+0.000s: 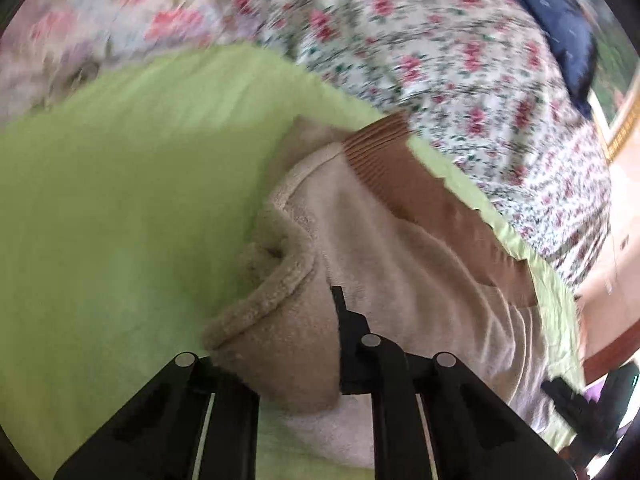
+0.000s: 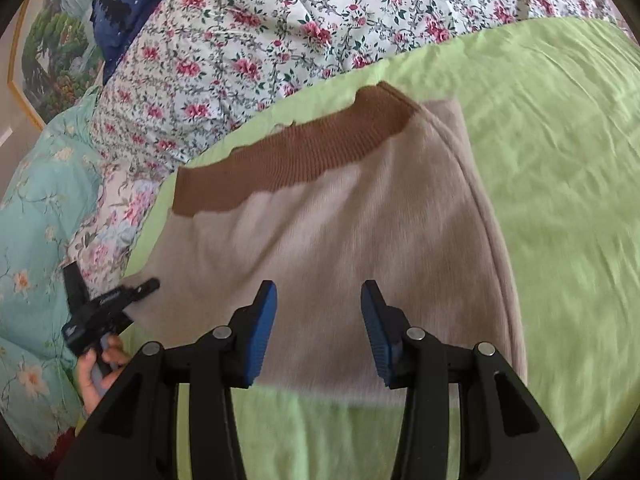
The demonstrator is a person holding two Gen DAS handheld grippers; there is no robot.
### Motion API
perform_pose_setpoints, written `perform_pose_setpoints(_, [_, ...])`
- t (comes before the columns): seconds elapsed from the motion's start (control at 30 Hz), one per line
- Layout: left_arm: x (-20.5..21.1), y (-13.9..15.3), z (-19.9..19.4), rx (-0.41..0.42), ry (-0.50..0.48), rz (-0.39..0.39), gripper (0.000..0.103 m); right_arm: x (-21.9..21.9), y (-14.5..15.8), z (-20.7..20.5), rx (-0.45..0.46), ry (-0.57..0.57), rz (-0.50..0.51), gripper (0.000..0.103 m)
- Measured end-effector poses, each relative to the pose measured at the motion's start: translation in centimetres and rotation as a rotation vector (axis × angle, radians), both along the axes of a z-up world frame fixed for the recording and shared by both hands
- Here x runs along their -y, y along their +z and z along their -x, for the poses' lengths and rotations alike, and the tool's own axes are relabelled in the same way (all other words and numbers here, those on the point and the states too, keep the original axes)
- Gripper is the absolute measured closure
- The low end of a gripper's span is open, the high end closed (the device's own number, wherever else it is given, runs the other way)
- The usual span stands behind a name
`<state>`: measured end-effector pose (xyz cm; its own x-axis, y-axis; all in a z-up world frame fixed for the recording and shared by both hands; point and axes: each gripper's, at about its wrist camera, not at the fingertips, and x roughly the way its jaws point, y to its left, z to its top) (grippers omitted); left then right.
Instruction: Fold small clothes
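Beige fleece fills the near middle of both views: a small beige garment (image 2: 328, 264) with a brown ribbed band (image 2: 288, 156) along its far edge lies flat on a light green sheet (image 2: 560, 208). In the left wrist view its left side is folded over, a thick curled hem (image 1: 264, 300) rising in a ridge just in front of the left gripper (image 1: 340, 320), whose jaws are closed on that fold of fleece. From the right wrist view the same gripper appears at the garment's left edge, carried by a hand (image 2: 100, 364). The right gripper (image 2: 319, 332) hangs above the garment's near edge with its blue pads (image 2: 262, 332) apart and nothing between them.

Green sheet lies bare to the right of the garment and along its near edge. Beyond the brown band a floral quilt (image 2: 280, 40) bunches up just past the sheet's far edge. Left of it sit a pale blue flowered cover (image 2: 36, 248), a dark blue pillow (image 2: 120, 8) and a framed landscape picture (image 2: 52, 52) on the wall.
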<state>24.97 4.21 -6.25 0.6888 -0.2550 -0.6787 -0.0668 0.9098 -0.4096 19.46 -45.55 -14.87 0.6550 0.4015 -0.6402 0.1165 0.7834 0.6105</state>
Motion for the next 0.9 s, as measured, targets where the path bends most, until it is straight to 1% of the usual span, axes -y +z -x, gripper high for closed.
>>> perform_pose_setpoints(0.17, [3.5, 2.9, 1.0, 0.081, -0.090, -0.048, 0.093, 0.6, -0.3, -1.8, -0.004, 0.010, -0.021, 0.058])
perform_pose_setpoints(0.27, [7.1, 4.6, 1.6, 0.125, -0.181, -0.065, 0.093, 0.8, -0.3, -2.0, -0.006, 0.021, -0.028, 0.058])
perform_pose_setpoints(0.33, [9.1, 5.2, 2.0, 0.139, -0.228, -0.082, 0.093, 0.9, -0.2, -2.1, -0.004, 0.029, -0.038, 0.058])
perform_pose_setpoints(0.43, [13.5, 5.1, 2.5, 0.151, -0.323, -0.118, 0.093, 1.3, 0.1, -2.3, 0.006, 0.042, -0.086, 0.058])
perform_pose_setpoints(0.53, [16.8, 3.8, 2.9, 0.142, -0.386, -0.160, 0.093, 1.5, 0.1, -3.4, 0.015, 0.079, -0.192, 0.057])
perform_pose_setpoints(0.57, [17.6, 3.3, 2.8, 0.134, -0.400, -0.163, 0.093, 1.2, 0.0, -4.2, 0.002, 0.108, -0.218, 0.051])
perform_pose_setpoints(0.6, [18.0, 2.8, 2.8, 0.125, -0.411, -0.164, 0.093, 0.8, 0.0, -4.9, -0.009, 0.136, -0.228, 0.035])
perform_pose_setpoints(0.63, [18.4, 2.4, 2.7, 0.118, -0.418, -0.167, 0.093, 0.3, -0.2, -5.7, -0.014, 0.170, -0.242, 0.030])
perform_pose_setpoints(0.67, [18.6, 2.2, 2.8, 0.116, -0.423, -0.171, 0.093, -0.2, -0.3, -6.5, -0.012, 0.192, -0.257, 0.028])
perform_pose_setpoints(0.77, [18.9, 2.0, 3.0, 0.121, -0.434, -0.195, 0.093, -2.1, -1.3, -9.8, -0.030, 0.255, -0.325, 0.028])
perform_pose_setpoints(0.9, [19.1, 2.1, 3.0, 0.116, -0.448, -0.218, 0.093, -4.8, -2.1, -14.1, -0.036, 0.313, -0.371, 0.029])
